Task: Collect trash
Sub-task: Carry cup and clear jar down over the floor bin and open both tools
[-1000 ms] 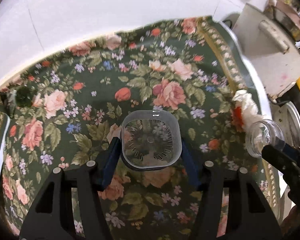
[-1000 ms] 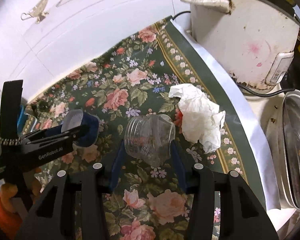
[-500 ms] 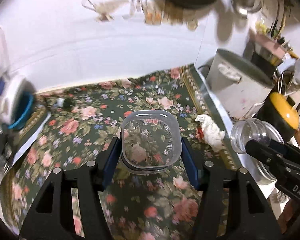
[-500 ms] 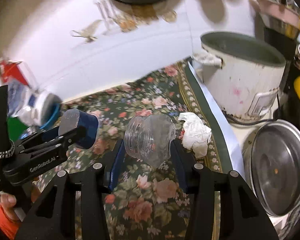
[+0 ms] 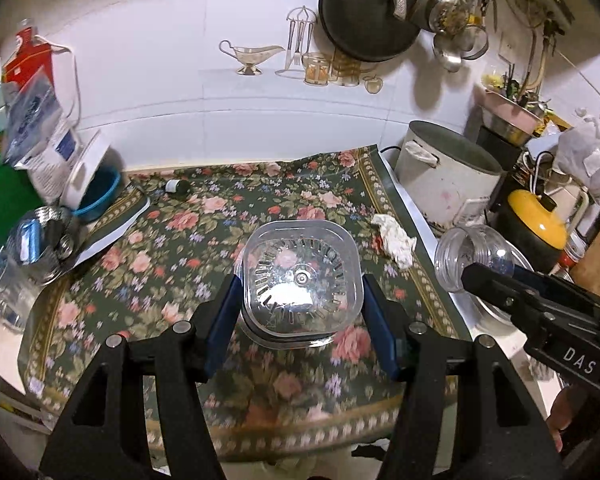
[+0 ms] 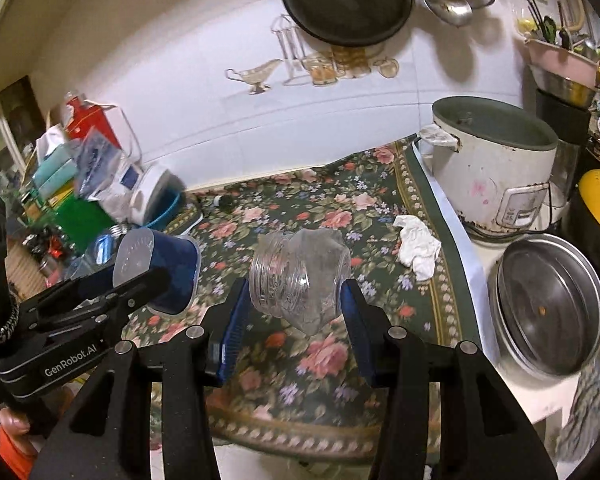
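My left gripper (image 5: 300,300) is shut on a clear square plastic container (image 5: 300,276), held above the floral tablecloth (image 5: 188,240). It also shows in the right wrist view (image 6: 160,272), with its blue inside. My right gripper (image 6: 296,300) is shut on a crushed clear plastic jar (image 6: 296,276), also held above the cloth. The jar shows in the left wrist view (image 5: 472,256) at the right. A crumpled white tissue (image 5: 394,234) lies on the cloth near its right edge; it also shows in the right wrist view (image 6: 418,246).
A white rice cooker (image 6: 496,176) stands at the back right, a steel pot lid (image 6: 548,304) in front of it. A small dark bottle (image 5: 178,187) lies at the back. Bags, boxes and a blue bowl (image 5: 96,196) crowd the left. A pan (image 5: 364,4) hangs on the wall.
Both grippers have risen and pulled back from the table with their containers, so the wall and whole table have come into view. The tissue stays on the cloth.
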The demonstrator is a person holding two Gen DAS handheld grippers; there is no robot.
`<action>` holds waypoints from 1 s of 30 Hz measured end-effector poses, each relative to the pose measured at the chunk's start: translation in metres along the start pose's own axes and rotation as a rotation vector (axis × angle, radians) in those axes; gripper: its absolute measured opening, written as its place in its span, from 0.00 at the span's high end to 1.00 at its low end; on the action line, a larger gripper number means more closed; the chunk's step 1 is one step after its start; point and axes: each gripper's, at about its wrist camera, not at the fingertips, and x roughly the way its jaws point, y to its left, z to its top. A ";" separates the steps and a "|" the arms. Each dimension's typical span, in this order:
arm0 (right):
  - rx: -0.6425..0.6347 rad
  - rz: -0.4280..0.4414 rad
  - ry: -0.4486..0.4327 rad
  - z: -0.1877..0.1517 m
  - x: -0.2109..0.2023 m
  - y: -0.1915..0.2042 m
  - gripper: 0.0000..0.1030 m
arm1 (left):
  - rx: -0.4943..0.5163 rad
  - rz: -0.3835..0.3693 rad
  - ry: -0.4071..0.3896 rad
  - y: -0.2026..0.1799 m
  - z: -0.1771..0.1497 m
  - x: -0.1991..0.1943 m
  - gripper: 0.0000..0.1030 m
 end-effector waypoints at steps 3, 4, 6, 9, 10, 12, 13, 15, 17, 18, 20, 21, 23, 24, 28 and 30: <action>0.008 -0.010 0.000 -0.017 -0.010 0.016 0.58 | -0.002 -0.012 0.008 0.010 -0.019 -0.017 0.43; 0.012 -0.015 0.001 -0.024 -0.013 0.021 0.58 | -0.003 -0.019 0.012 0.015 -0.027 -0.024 0.43; 0.023 -0.026 0.000 -0.040 -0.020 0.035 0.58 | 0.003 -0.034 0.015 0.025 -0.044 -0.038 0.43; 0.041 -0.052 -0.004 -0.069 -0.032 0.058 0.58 | 0.020 -0.045 0.022 0.042 -0.074 -0.063 0.43; 0.052 -0.055 -0.001 -0.080 -0.035 0.066 0.58 | 0.024 -0.045 0.025 0.050 -0.087 -0.074 0.43; 0.070 -0.060 0.010 -0.101 -0.040 0.081 0.58 | 0.027 -0.042 0.034 0.061 -0.108 -0.090 0.43; 0.076 -0.063 0.017 -0.113 -0.042 0.089 0.58 | 0.027 -0.041 0.042 0.066 -0.118 -0.098 0.43; 0.087 -0.070 0.029 -0.132 -0.047 0.102 0.58 | 0.027 -0.042 0.061 0.078 -0.138 -0.112 0.43; 0.098 -0.070 0.042 -0.149 -0.052 0.112 0.58 | 0.027 -0.041 0.083 0.086 -0.157 -0.124 0.43; 0.104 -0.069 0.051 -0.158 -0.056 0.118 0.58 | 0.025 -0.041 0.090 0.089 -0.163 -0.129 0.43; 0.106 -0.072 0.068 -0.170 -0.064 0.126 0.58 | 0.019 -0.039 0.115 0.094 -0.177 -0.138 0.43; 0.106 -0.075 0.075 -0.176 -0.067 0.130 0.58 | 0.015 -0.041 0.128 0.096 -0.183 -0.141 0.43; 0.109 -0.076 0.095 -0.186 -0.072 0.135 0.58 | 0.007 -0.045 0.153 0.097 -0.195 -0.147 0.43; 0.111 -0.075 0.108 -0.192 -0.075 0.137 0.58 | 0.007 -0.044 0.167 0.097 -0.201 -0.148 0.43; 0.108 -0.076 0.154 -0.207 -0.074 0.132 0.58 | -0.009 -0.041 0.209 0.090 -0.224 -0.144 0.43; 0.102 -0.078 0.171 -0.218 -0.071 0.128 0.58 | -0.020 -0.040 0.229 0.085 -0.235 -0.137 0.43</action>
